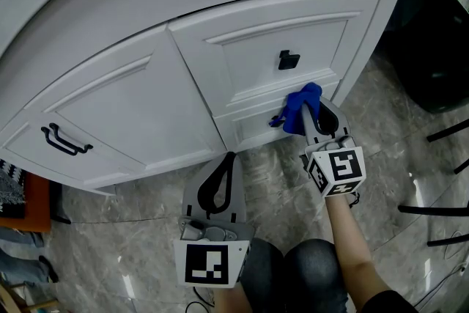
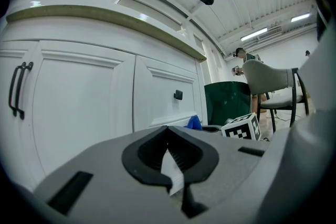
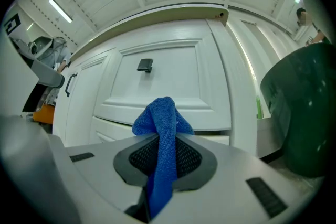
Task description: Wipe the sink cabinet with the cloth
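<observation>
The white sink cabinet fills the upper head view, with a black bar handle on its left door and a black square knob on its right panel. My right gripper is shut on a blue cloth, whose bunched end lies against the lower rail of the right panel. In the right gripper view the cloth hangs out between the jaws, below the knob. My left gripper is shut and holds nothing, low in front of the cabinet's middle, a little short of it.
A dark green bin stands right of the cabinet. Black chair legs cross the marbled floor at the far right. An orange object lies at the left edge. The person's knees are under the grippers.
</observation>
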Demonstrator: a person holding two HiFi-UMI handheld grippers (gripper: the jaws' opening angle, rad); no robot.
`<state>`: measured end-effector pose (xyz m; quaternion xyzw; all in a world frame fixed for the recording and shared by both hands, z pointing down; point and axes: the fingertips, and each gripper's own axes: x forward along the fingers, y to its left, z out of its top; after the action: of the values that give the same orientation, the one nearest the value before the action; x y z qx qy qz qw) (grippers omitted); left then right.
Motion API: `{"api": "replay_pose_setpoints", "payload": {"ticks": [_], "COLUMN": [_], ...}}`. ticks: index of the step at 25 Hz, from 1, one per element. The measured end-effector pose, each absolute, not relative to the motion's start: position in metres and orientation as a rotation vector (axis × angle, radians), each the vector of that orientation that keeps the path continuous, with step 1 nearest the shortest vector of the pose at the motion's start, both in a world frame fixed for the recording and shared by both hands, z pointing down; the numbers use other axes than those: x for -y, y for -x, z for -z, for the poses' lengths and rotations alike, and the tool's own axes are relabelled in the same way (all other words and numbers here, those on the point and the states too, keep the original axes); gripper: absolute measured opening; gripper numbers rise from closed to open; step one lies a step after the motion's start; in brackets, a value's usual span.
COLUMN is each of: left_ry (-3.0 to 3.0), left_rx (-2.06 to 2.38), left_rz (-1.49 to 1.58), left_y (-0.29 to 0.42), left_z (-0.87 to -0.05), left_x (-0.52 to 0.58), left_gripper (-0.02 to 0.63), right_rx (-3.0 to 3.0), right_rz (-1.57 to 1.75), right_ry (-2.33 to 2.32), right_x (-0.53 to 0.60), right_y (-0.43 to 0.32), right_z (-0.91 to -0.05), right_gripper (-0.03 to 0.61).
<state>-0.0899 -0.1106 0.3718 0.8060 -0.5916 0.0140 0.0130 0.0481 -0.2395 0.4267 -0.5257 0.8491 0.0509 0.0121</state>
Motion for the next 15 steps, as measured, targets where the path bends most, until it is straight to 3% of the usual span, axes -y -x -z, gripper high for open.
{"api": "replay_pose_setpoints", "payload": {"ticks": [15], "left_ry": [-2.530], "left_rx": [1.832], "left_rz": [-0.059], "left_y": [0.081], "left_z": [-0.372], "left_x": [0.112], "left_gripper": [0.005], "right_rx": [-2.451], "right_rz": [-0.045], "right_ry": [1.854], "right_x": [0.263], "right_y": [-0.123], "right_z": [-0.429], "right_gripper": [0.057]}}
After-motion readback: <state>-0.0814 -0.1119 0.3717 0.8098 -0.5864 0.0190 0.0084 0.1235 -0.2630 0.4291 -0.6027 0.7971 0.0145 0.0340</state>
